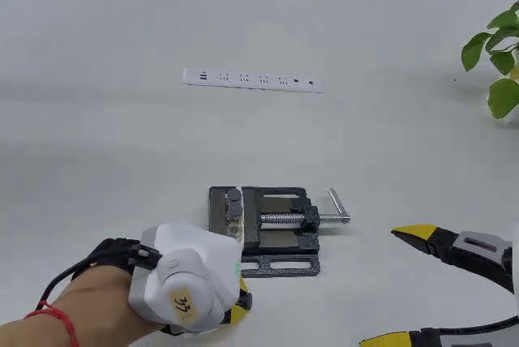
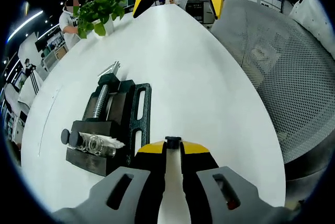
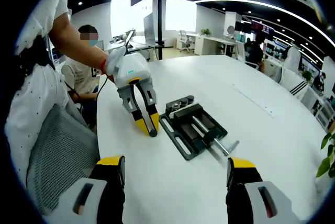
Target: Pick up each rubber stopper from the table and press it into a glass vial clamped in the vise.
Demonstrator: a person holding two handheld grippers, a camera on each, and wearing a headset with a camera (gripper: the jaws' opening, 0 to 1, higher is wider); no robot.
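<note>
Currently: one vise (image 1: 268, 229) on desk (image 1: 122, 136). Two vials (image 1: 234, 204) clamped side by side at vise end opposite screw handle, each showing dark round top. Left tool (image 3: 151, 130) just beside vise base, near vial end, pressed together on one black rubber stopper (image 2: 172, 141) at its yellow tips. Right tool (image 3: 177, 162) spread wide, well apart from vise, on handle side. One power strip (image 1: 251, 79) beyond vise. One plant (image 1: 495, 55) farther off, past handle side.
</note>
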